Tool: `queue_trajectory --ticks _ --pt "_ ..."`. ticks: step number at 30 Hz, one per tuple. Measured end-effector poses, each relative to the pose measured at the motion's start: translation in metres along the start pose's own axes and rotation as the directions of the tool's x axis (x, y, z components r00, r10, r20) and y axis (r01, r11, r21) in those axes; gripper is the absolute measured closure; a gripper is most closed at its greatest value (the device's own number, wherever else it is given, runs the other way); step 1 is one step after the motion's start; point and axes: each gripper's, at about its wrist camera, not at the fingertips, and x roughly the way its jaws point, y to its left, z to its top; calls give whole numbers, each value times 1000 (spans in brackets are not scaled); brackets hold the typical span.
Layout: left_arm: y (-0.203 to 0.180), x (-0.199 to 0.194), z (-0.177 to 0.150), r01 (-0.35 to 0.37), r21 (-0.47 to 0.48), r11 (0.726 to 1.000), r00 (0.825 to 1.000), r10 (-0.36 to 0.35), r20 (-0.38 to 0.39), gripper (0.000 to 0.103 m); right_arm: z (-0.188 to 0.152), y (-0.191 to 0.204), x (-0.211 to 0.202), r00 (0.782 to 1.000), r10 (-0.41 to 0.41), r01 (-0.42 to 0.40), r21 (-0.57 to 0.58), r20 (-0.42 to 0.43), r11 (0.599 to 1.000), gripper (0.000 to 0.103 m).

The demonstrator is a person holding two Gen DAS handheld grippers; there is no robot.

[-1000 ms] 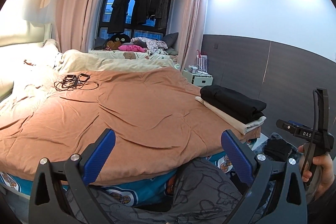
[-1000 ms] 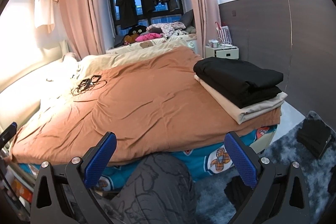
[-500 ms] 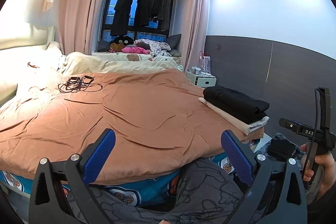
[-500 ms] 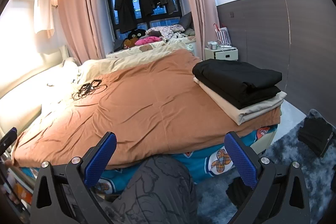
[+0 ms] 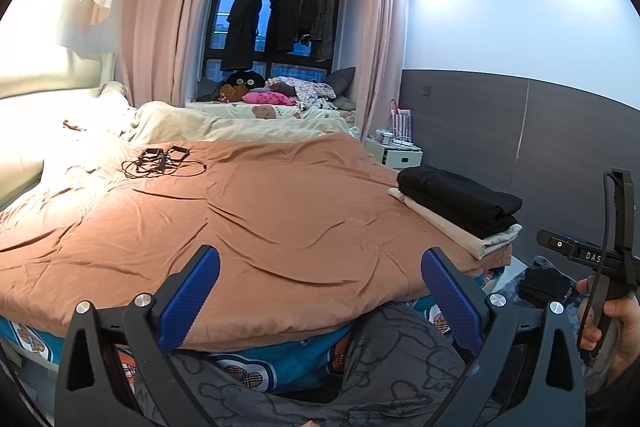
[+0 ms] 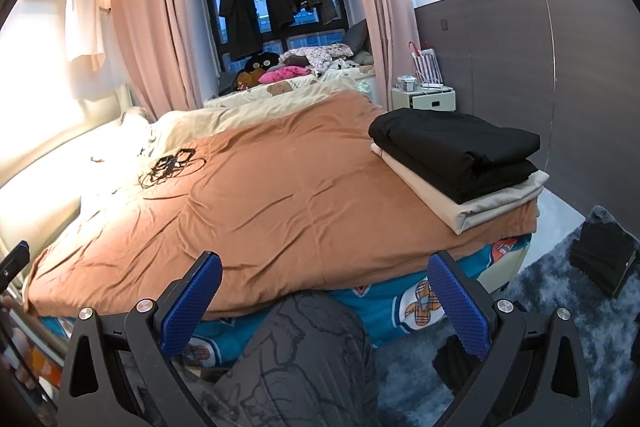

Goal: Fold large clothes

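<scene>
**Both grippers spread wide at the foot of the bed, nothing held**

At nine o'clock in the left wrist view lie pale bedding and a tangle of black cables (image 5: 162, 163) on the brown duvet (image 5: 256, 227), which covers most of the bed. The left gripper (image 5: 320, 301) hangs at six o'clock with its blue pads (image 5: 188, 301) far apart and nothing between them, above grey patterned fabric (image 5: 384, 359) that may be the person's leg. Toward three o'clock a stack of folded clothes (image 5: 460, 207), black pieces on a beige one, rests on the duvet's right corner. At four o'clock the person's right hand (image 5: 612, 327) grips the handle of the other tool.

In the right wrist view the cables (image 6: 170, 165) sit at ten o'clock. The right gripper (image 6: 325, 301) is at six o'clock, pads (image 6: 460, 301) wide and empty, over the same grey fabric (image 6: 304, 359). The folded stack (image 6: 460, 167) is at two o'clock on the duvet (image 6: 260, 207). At four o'clock a dark folded item (image 6: 604, 259) lies on a blue-grey rug (image 6: 552, 291)
</scene>
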Motion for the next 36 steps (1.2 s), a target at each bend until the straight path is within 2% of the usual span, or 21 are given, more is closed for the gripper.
queue_trajectory --ticks 36 --pt "-2 -2 -1 -33 -13 999 999 33 2 0 -5 3 2 1000 2 -2 1 -7 1000 0"
